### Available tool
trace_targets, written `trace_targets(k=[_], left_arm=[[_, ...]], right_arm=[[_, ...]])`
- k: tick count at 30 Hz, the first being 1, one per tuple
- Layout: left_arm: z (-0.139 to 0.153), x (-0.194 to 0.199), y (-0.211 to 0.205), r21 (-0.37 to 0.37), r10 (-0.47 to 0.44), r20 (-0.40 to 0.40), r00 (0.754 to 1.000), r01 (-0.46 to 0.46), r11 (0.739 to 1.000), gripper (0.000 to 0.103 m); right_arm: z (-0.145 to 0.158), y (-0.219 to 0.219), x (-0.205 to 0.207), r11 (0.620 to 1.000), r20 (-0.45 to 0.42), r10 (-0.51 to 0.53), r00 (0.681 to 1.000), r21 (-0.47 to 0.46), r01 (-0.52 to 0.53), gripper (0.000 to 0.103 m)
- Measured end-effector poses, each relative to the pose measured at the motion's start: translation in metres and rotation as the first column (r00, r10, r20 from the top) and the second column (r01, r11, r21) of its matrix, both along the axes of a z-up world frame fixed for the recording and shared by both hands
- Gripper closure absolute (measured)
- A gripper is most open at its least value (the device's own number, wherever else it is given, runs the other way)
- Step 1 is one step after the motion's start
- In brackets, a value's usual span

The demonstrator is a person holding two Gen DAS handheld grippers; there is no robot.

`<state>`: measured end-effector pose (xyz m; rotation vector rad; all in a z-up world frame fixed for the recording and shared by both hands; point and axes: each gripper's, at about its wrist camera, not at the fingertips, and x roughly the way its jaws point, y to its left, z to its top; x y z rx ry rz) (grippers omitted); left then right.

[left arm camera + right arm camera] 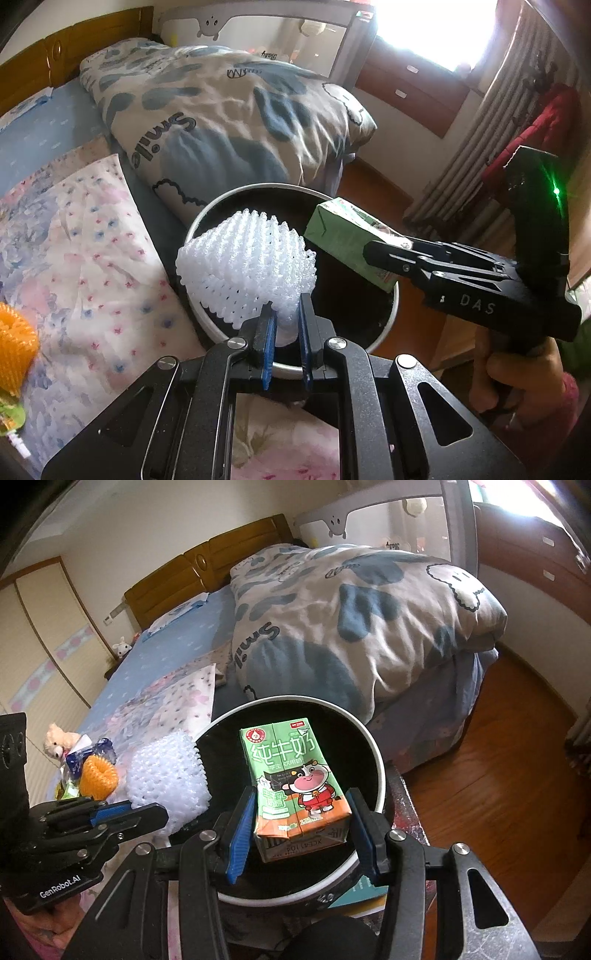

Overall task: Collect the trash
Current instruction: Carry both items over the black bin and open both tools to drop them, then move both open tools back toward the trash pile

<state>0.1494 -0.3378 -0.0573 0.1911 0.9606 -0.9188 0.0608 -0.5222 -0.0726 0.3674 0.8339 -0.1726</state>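
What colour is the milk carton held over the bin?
The milk carton is mostly green with an orange band and a cartoon cow, clearest in the right wrist view.

Green milk carton, white foam net.

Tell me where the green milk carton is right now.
The green milk carton is clamped in the right gripper, over the open black trash bin, right of the white foam net.

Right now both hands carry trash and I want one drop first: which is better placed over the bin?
Right. Its milk carton hangs over the bin's dark opening, inside the rim. The left gripper's white foam net still overlaps the near rim.
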Motion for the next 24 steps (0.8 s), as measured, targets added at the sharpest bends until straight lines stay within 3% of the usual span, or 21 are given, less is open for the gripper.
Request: trace_targets(k=[7,10,11,12,15,20,24], left_arm=[[-0.007,0.003,-0.010,0.025,-0.006,-0.001,1.000,0.006,1.000,0.090],[-0.010,0.006,-0.011,0.033,0.001,-0.020,1.000,0.000,0.999,0.066],[-0.011,0.007,-0.010,0.031,0.009,-0.026,1.000,-0.009,0.999,0.049],[-0.011,0.008,-0.008,0.025,0.019,-0.028,0.999,-0.018,1.000,0.041],[-0.010,0.006,0.002,0.010,0.034,-0.032,0.999,-0.033,0.999,0.040],[-0.009,-0.005,0.030,-0.014,0.084,-0.020,0.996,-0.085,0.996,0.039],[-0.010,-0.015,0.063,-0.021,0.156,0.003,0.988,-0.156,0.988,0.039]], right_arm=[[-0.005,-0.003,0.007,1.000,-0.018,0.008,1.000,0.003,-0.008,0.054],[-0.007,-0.005,0.011,1.000,-0.027,0.005,1.000,0.008,-0.005,0.053],[-0.008,-0.006,0.012,1.000,-0.028,0.005,1.000,0.015,-0.004,0.053],[-0.009,-0.008,0.012,1.000,-0.027,-0.002,1.000,0.031,0.002,0.053],[-0.009,-0.013,0.011,0.998,-0.023,-0.021,1.000,0.052,0.022,0.053],[-0.005,-0.008,0.002,0.996,0.013,-0.037,0.999,0.083,0.036,0.044],[-0.002,0.010,-0.006,0.995,0.045,-0.033,0.998,0.097,0.028,0.027]])
